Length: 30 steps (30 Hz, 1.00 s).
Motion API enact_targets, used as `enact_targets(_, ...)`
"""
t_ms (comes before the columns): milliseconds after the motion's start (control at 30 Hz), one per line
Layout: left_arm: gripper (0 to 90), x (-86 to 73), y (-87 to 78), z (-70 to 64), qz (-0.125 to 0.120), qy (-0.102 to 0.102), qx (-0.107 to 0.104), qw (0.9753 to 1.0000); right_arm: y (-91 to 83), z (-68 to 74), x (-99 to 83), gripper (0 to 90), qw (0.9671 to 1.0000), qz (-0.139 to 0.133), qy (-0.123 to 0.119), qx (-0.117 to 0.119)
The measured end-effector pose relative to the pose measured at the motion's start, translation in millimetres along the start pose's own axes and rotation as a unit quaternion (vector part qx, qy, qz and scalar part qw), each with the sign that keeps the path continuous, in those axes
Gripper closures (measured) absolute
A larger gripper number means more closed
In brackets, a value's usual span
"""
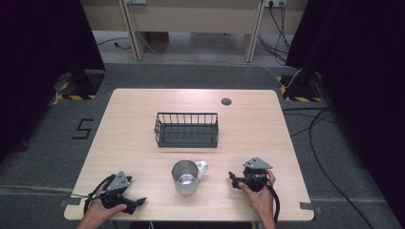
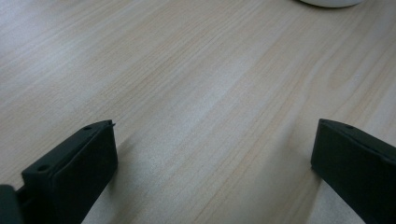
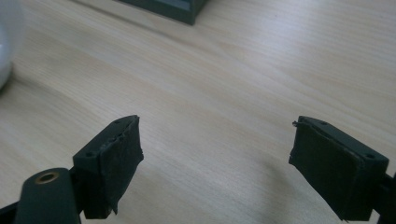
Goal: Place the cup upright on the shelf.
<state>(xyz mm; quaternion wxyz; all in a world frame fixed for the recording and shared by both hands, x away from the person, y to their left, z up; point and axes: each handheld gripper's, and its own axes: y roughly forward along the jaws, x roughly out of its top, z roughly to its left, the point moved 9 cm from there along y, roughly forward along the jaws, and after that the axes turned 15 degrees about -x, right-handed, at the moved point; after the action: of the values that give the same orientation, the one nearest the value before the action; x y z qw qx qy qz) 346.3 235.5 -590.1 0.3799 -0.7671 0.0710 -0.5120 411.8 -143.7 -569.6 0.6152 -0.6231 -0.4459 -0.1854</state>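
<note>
A metal mug (image 1: 185,177) stands near the table's (image 1: 248,129) front edge, between the left gripper (image 1: 137,202) and right gripper (image 1: 233,178), both gaping wide and holding nothing. A wire basket (image 1: 186,129) sits farther back.

Left claw (image 1: 138,202) and right claw (image 1: 232,179) rest low, jaws spread wide.

1. A pale wooden table (image 1: 143,102) stands on grey carpet (image 1: 43,157).
2. Black curtains (image 1: 363,52) hang at nine and three o'clock.
3. At twelve o'clock, a wooden desk frame (image 1: 191,19).
</note>
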Motion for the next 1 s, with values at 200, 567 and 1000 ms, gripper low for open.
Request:
enact_targets(200,0.0,0.0,-0.1,0.0,0.0,0.0,0.0,1.0,-11.6,9.2,11.1,21.4,0.9986,-0.04,-0.001,0.034)
enact_targets(567,0.0,0.0,-0.1,0.0,0.001,0.0,0.0,1.0,-28.2,39.4,33.8,40.3,0.9899,-0.094,-0.056,0.091)
enact_targets(1000,0.0,0.0,-0.1,0.0,0.0,0.0,0.0,1.0,-23.9,75.4,52.3,54.6,0.9771,-0.125,-0.097,0.143)
